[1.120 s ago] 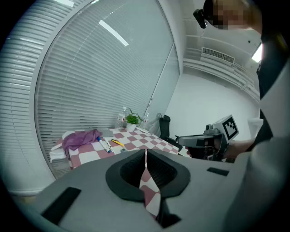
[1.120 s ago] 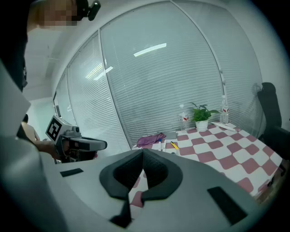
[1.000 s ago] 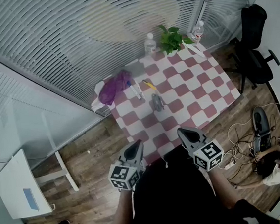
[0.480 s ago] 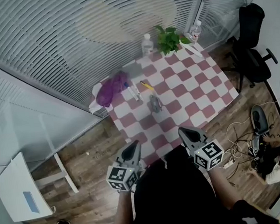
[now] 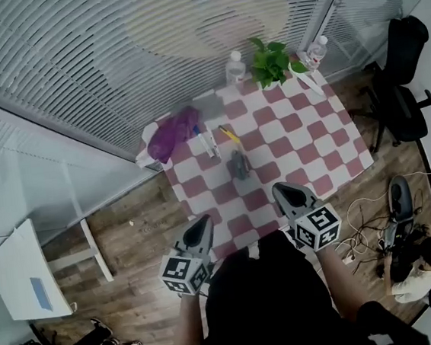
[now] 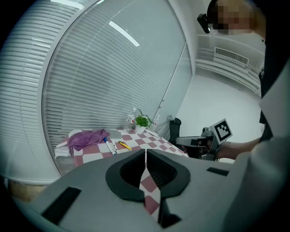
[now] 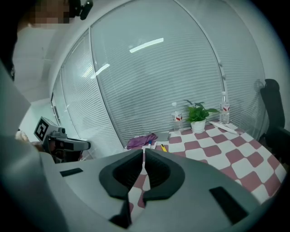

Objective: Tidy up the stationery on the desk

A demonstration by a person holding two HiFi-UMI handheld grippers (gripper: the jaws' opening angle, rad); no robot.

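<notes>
The fingers (image 6: 125,177) of your left gripper (image 5: 202,224) are pressing together with nothing between them, and the fingers (image 7: 122,177) of your right gripper (image 5: 282,191) are doing the same, also empty. Both grippers are hovering at the near edge of the checkered table (image 5: 305,151), apart from everything on it.

The nearest stationery is a small grey item (image 5: 238,165), too indistinct to name. It is sitting at 1 o'clock of the left gripper and 11 o'clock of the right, and I judge the right one nearer.

Just beyond it, two white markers (image 5: 207,142) are lying side by side, their long axes running 11 to 5 o'clock. A yellow pen-like tool (image 5: 229,133) is lying just at their 3 o'clock, and a purple cloth (image 5: 172,136) is lying at their 10 o'clock. At the far edge a potted plant (image 5: 271,64) is standing with a water bottle (image 5: 234,68) at its 9 o'clock.
</notes>
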